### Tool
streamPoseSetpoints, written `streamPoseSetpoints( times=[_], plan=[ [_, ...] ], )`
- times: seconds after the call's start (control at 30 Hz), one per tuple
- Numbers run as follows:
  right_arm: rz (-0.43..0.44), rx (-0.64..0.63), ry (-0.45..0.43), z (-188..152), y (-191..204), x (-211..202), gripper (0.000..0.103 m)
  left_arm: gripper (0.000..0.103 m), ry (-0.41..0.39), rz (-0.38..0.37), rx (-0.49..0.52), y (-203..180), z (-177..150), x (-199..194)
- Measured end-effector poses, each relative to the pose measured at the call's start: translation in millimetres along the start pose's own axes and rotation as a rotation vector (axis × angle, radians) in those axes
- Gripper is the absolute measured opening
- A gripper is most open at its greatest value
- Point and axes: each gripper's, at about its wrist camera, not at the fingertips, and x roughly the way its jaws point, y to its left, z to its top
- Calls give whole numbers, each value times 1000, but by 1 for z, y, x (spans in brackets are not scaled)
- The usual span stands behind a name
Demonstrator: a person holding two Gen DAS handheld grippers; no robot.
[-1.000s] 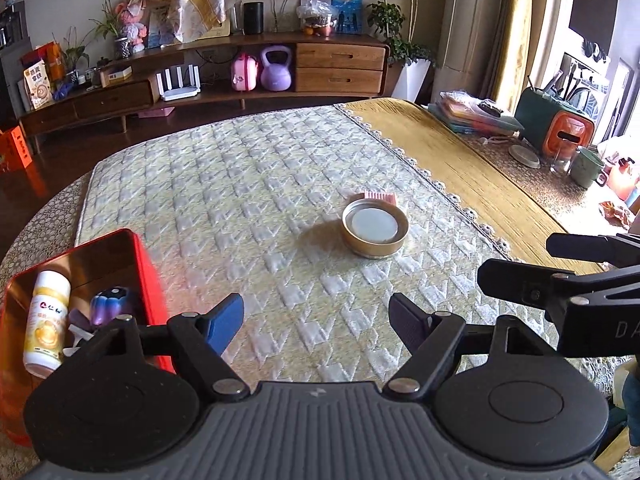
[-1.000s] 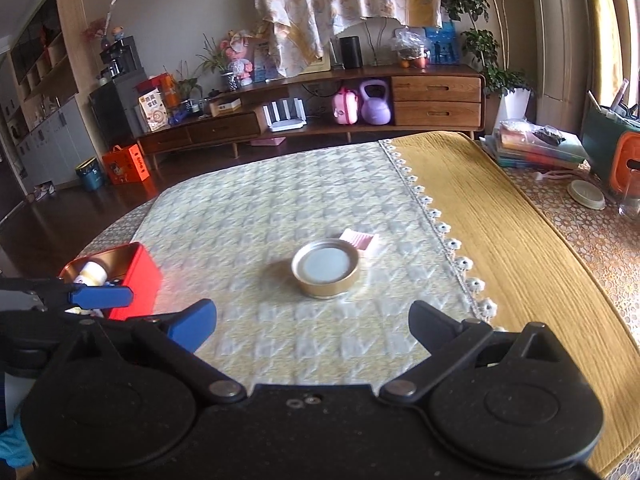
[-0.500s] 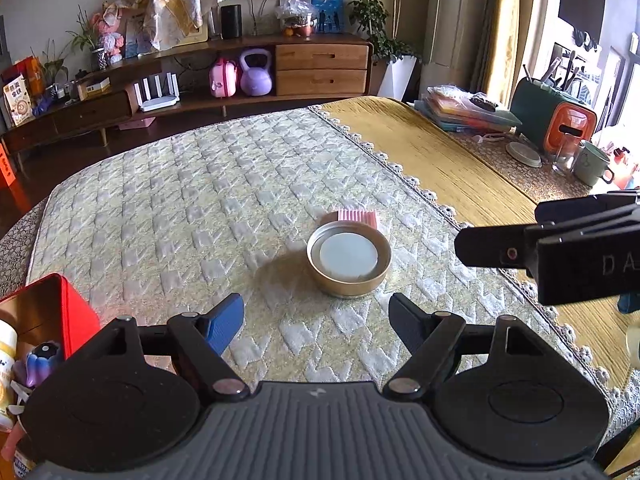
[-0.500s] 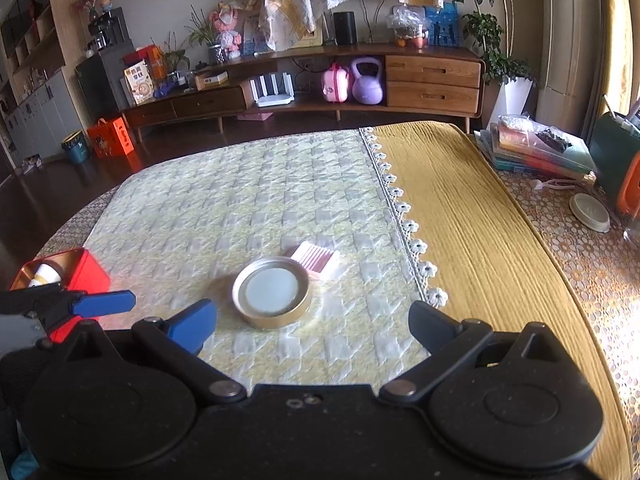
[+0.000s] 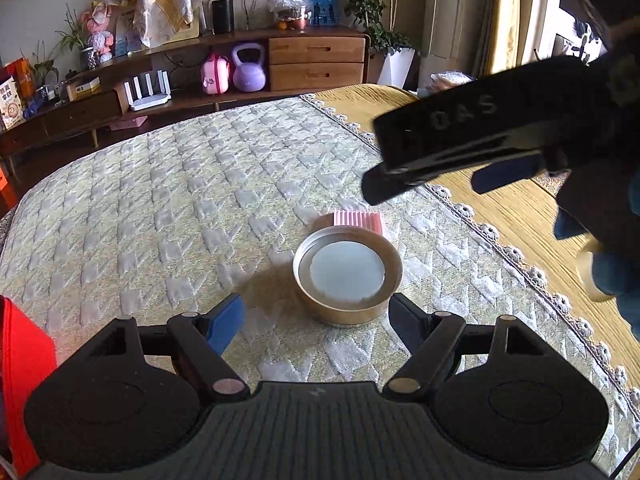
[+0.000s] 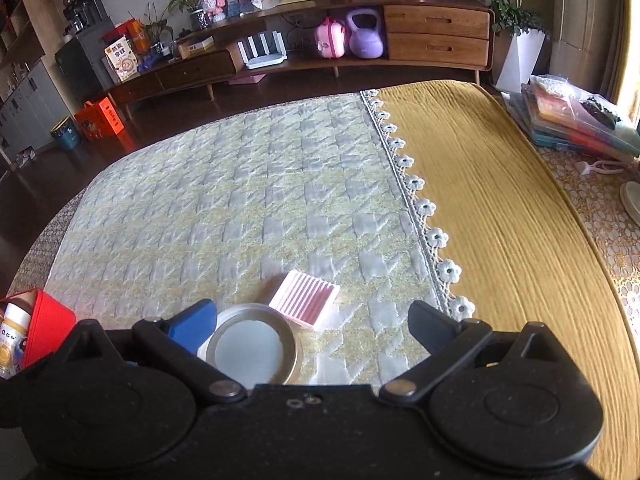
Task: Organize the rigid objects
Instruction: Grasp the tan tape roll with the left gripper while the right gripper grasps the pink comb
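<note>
Both claws are hanging wide open, holding nothing. The left claw point(image 5: 316, 320) is lining up on the round tin point(image 5: 347, 276) sitting on the bench point(image 5: 160, 216), touching the pink box point(image 6: 305, 294). The right claw point(image 6: 314, 322) is hovering over them. Next, I think, it needs lowering and squeezing, then carrying to the red bin point(image 6: 50, 322).

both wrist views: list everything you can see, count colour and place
round tin: one, gold rim with pale grey centre, on the quilted cloth
ridged block: one, pink, just behind the tin
red box: one, at the cloth's left edge, holding a white bottle
quilted cloth: one, pale green-yellow, covering the table
yellow cloth: one, mustard, right of the quilt
kettlebell: one, purple, low shelf at the back
left gripper: one, black, open, in front of the tin
right gripper: one, black, open, above the tin and block
</note>
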Motion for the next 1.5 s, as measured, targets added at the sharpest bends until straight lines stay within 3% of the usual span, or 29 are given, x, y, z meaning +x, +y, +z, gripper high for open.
streamPoseSetpoints(
  times=[0.4,0.77,0.97,1.2,1.5],
  plan=[
    [24,20,101,15,7,55,97,79,-11,0,53,-11,0,29],
    [-17,-4,120,18,12,74,90,79,-2,0,77,-21,5,53],
    [-54,-57,105,14,26,72,76,79,-25,18,103,-23,5,56],
    [-83,-85,94,13,28,69,50,79,-36,29,136,-26,9,59],
    [-67,-62,84,6,25,56,45,78,-15,46,119,-20,7,52]
  ],
)
